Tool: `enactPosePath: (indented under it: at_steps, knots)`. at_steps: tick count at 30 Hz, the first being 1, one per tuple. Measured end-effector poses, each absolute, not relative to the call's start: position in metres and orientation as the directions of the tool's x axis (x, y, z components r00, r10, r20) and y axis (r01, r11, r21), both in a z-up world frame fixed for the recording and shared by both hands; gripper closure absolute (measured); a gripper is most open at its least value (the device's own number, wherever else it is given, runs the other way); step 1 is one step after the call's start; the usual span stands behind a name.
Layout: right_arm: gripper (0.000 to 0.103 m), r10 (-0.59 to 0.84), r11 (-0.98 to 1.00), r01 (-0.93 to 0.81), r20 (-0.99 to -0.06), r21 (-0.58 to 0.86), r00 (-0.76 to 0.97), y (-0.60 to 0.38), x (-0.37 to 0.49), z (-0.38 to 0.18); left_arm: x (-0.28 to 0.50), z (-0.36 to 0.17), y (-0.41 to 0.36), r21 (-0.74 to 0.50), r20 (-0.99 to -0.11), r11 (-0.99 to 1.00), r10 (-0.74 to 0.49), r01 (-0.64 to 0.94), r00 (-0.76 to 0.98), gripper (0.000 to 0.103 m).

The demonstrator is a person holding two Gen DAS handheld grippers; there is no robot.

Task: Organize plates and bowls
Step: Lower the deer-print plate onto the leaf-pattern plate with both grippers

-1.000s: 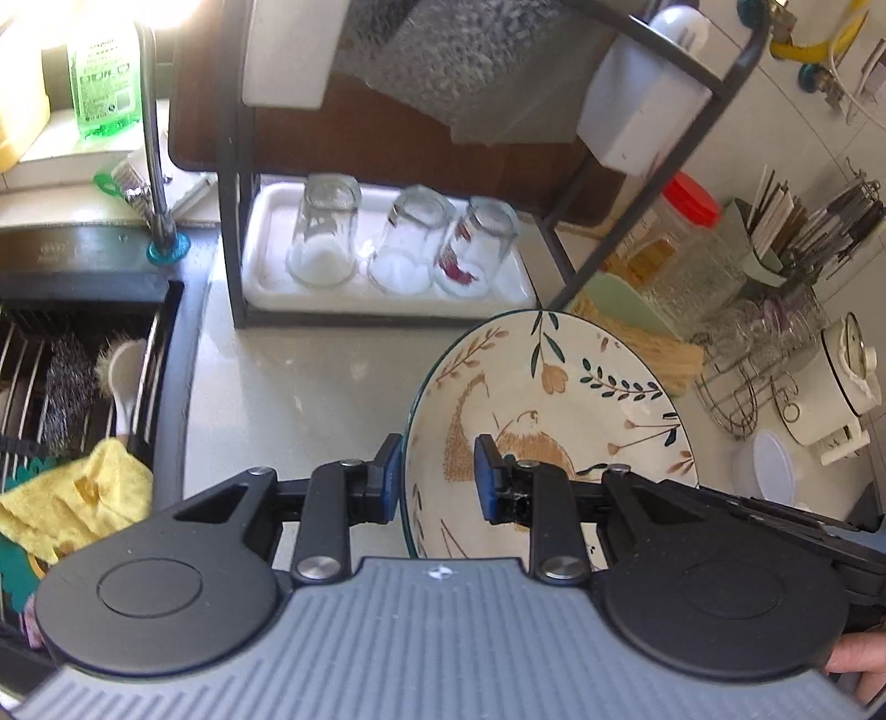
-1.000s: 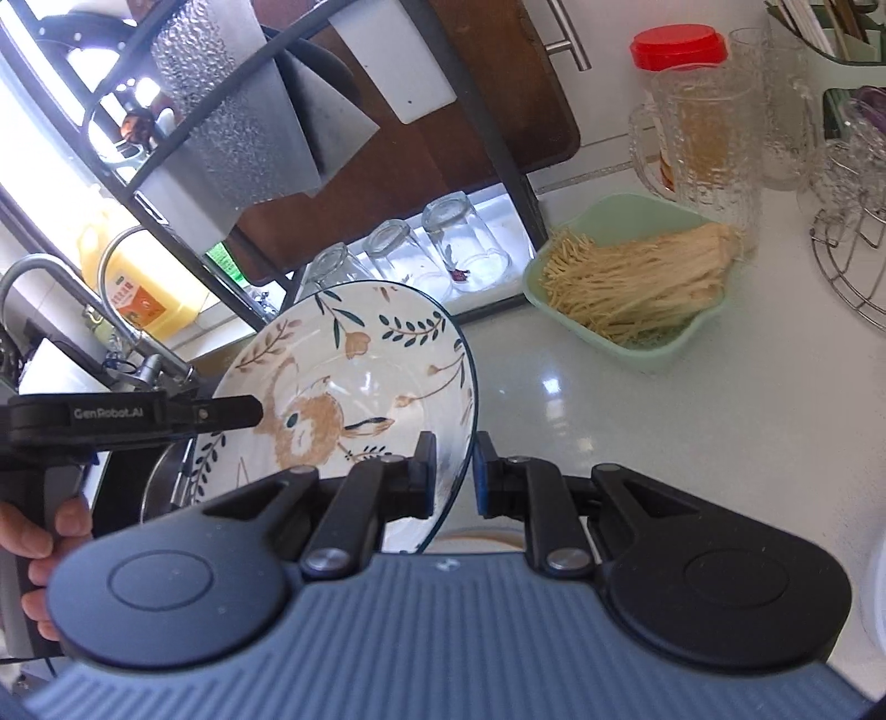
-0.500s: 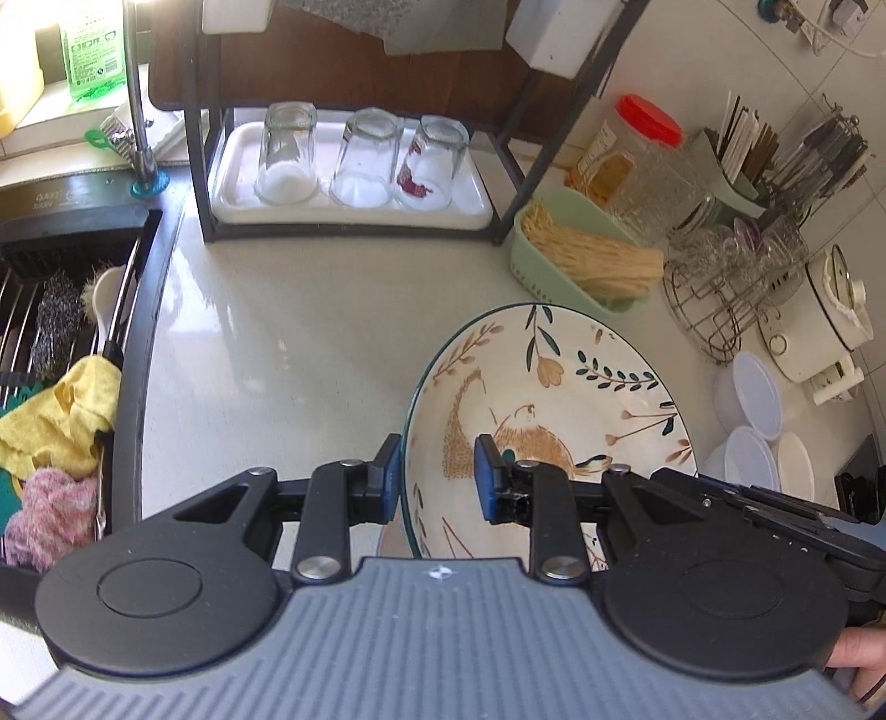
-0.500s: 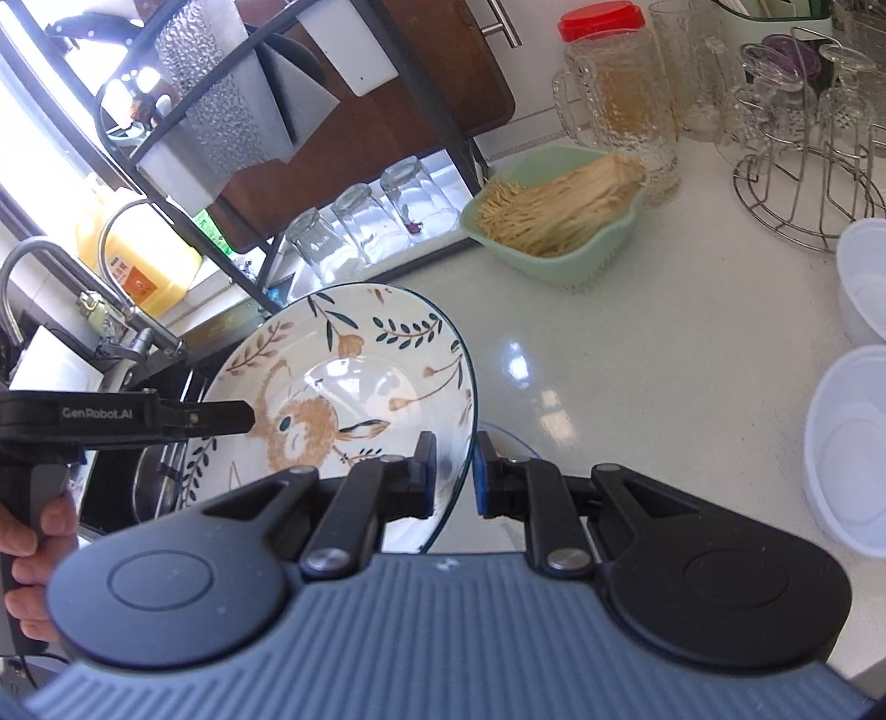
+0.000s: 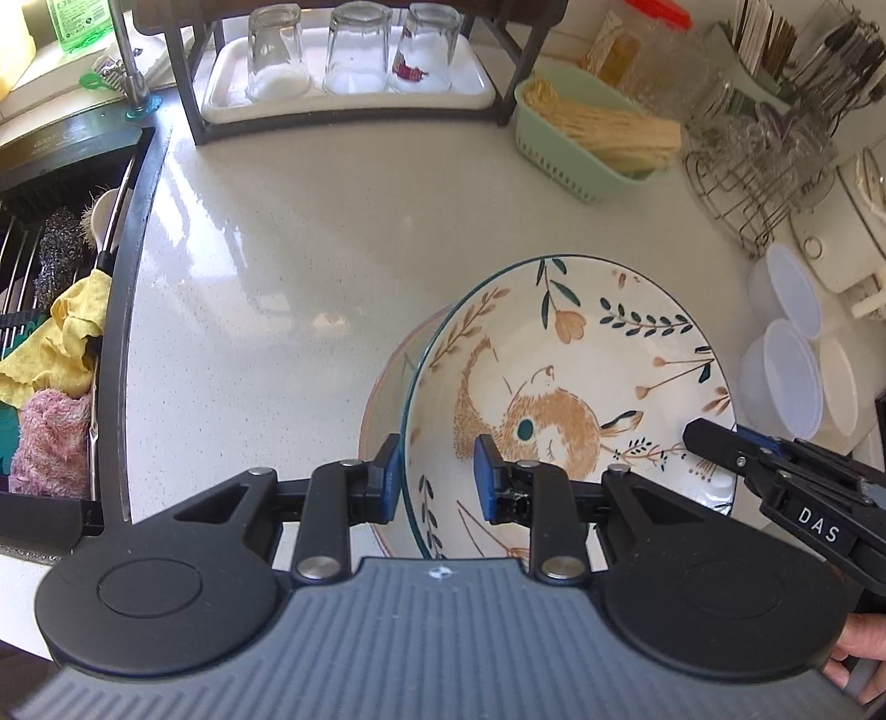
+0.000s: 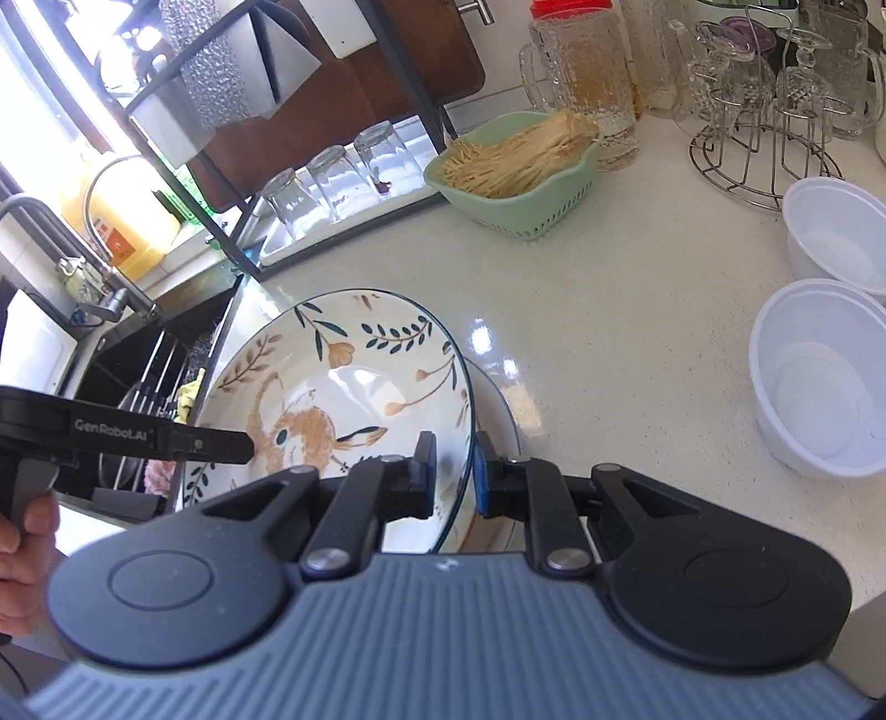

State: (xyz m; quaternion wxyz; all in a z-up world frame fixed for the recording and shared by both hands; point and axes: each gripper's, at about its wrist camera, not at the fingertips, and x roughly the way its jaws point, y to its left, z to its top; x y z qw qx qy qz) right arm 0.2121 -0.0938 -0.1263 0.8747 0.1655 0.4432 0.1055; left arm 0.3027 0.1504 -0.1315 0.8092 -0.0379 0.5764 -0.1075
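Carried away from the glass rack and lowered toward the countertop [image 5: 266, 266] since the earlier frames: rabbit-pattern plate [image 5: 581, 387], gripped throughout by both tongs. Now tilted directly above a second plate [image 5: 387, 382] lying flat on the counter, pale rim showing under its left edge; contact between the two not determinable.

Left gripper [image 5: 434, 479]: blue pads either side of the patterned plate's near-left rim, outer pad against the underside, inner pad over the painted face with a visible gap. Narrowly set and holding the plate. Right gripper [image 6: 451, 471]: closed tight on the opposite rim, pads [image 6: 426, 468] pressing both faces. Seen also at the right edge of the left wrist view, black arm lettered DAS reaching in over the rim.

Ahead of the left tongs, far side of the counter: white tray [image 5: 354, 102] under a dark rack, three glasses [image 5: 354, 47] inverted on it. Ahead and right: green basket [image 5: 576, 155] filled with enoki mushrooms [image 5: 603, 127]; beyond it a wire glass stand [image 5: 758, 183]. Right of the plate: white plastic bowls [image 5: 786, 376], grouped close together. Left of the left tongs: sink [image 5: 66, 260] with yellow cloth [image 5: 66, 338], pink cloth [image 5: 50, 437] and scouring pad.

Fingers of a hand [image 6: 22, 531] on the left tool handle, visible at the lower left of the right wrist view.
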Motion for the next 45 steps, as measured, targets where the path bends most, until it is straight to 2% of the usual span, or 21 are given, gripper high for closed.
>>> enactPosePath:
  at_steps: [13, 16, 19, 21, 28, 38, 45]
  knots:
    - [0.086, 0.314, 0.94, -0.087, -0.74, 0.329, 0.595, -0.082, 0.201, -0.14, 0.299, -0.148, 0.14, -0.051, -0.957, 0.983, -0.098, 0.174, 0.273, 0.073]
    - [0.086, 0.322, 0.938, -0.1, -0.73, 0.331, 0.603, -0.08, 0.202, -0.139, 0.3, -0.144, 0.133, -0.124, -0.947, 0.971, -0.177, 0.203, 0.269, 0.076]
    - [0.087, 0.301, 0.949, -0.114, -0.727, 0.295, 0.617, -0.074, 0.203, -0.141, 0.299, -0.145, 0.117, -0.074, -0.952, 0.968, -0.139, 0.238, 0.272, 0.076]
    - [0.087, 0.298, 0.95, -0.118, -0.724, 0.289, 0.622, -0.073, 0.204, -0.141, 0.299, -0.149, 0.116, -0.115, -0.953, 0.966, -0.173, 0.231, 0.25, 0.076]
    - [0.087, 0.283, 0.953, -0.091, -0.737, 0.29, 0.613, -0.078, 0.209, -0.143, 0.297, -0.159, 0.114, -0.114, -0.955, 0.969, -0.167, 0.217, 0.246, 0.076]
    - [0.087, 0.298, 0.949, -0.112, -0.719, 0.296, 0.627, -0.08, 0.207, -0.135, 0.293, -0.131, 0.114, -0.123, -0.929, 0.977, -0.176, 0.177, 0.326, 0.076]
    - [0.087, 0.307, 0.945, -0.135, -0.665, 0.297, 0.681, -0.093, 0.196, -0.107, 0.279, -0.099, 0.108, -0.141, -0.896, 0.979, -0.189, 0.146, 0.403, 0.076]
